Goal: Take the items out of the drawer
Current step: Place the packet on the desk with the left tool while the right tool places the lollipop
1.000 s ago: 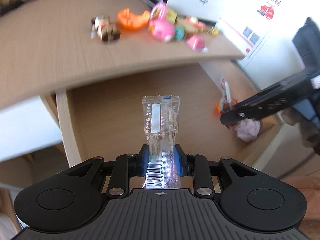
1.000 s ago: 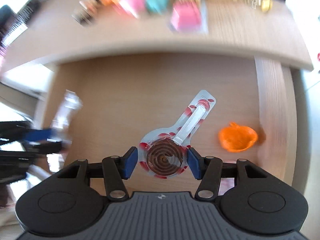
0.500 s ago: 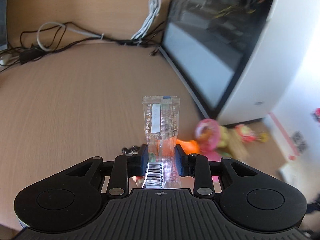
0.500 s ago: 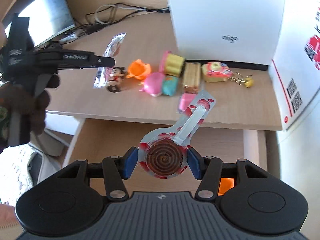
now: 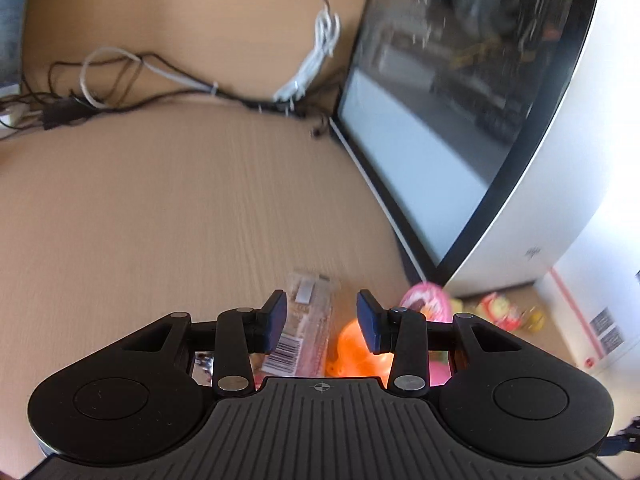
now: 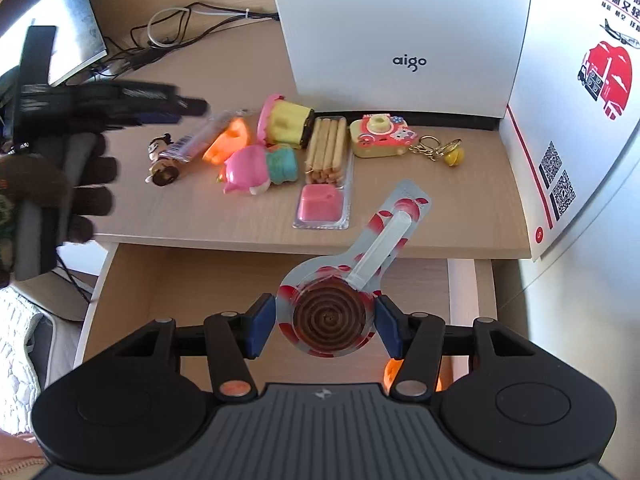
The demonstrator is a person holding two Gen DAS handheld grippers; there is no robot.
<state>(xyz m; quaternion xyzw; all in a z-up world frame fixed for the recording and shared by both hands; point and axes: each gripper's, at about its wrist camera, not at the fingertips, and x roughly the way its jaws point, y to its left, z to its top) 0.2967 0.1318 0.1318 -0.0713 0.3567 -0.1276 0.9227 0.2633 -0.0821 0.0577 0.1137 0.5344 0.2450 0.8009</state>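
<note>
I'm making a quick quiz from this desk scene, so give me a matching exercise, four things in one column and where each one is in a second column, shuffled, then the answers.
Things:
1. lollipop
2. snack packet
3. camera keychain
4. orange toy

Places:
A. on the desk, partly over a small figure
B. in the open drawer
C. between the right gripper jaws
D. on the desk, in front of the white case

Pairs: 1-C, 2-A, 3-D, 4-B
</note>
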